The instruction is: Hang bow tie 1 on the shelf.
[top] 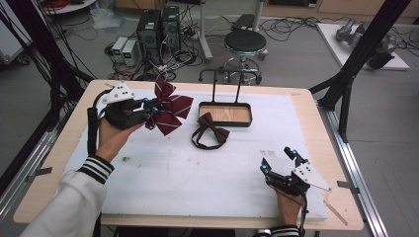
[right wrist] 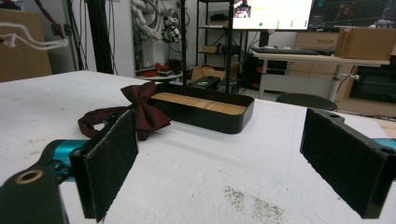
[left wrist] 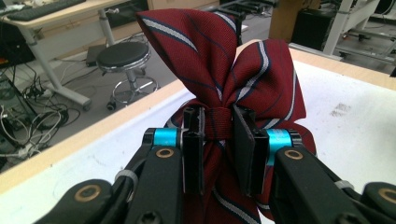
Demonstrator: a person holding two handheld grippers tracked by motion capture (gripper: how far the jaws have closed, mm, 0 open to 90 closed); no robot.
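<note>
A dark red striped bow tie [top: 169, 106] hangs above the table's left side, pinched at its centre knot [left wrist: 218, 122] by my left gripper [top: 152, 109], which is shut on it. In the left gripper view the two pads [left wrist: 246, 149] press on either side of the knot. A plain maroon bow tie [top: 210, 130] with its strap lies on the white mat just in front of a black tray [top: 226, 123] with a wooden floor. My right gripper [top: 279, 160] rests near the front right of the mat, its jaws wide apart with nothing between them, facing the maroon bow tie [right wrist: 140, 114] and the tray [right wrist: 205, 123].
The tray has a tall black wire handle [top: 226, 84] rising at its back. White foam mat [top: 197, 173] covers most of the wooden table [top: 47, 173]. Beyond the far edge stand a stool [top: 244, 47] and computer boxes [top: 158, 29] with cables.
</note>
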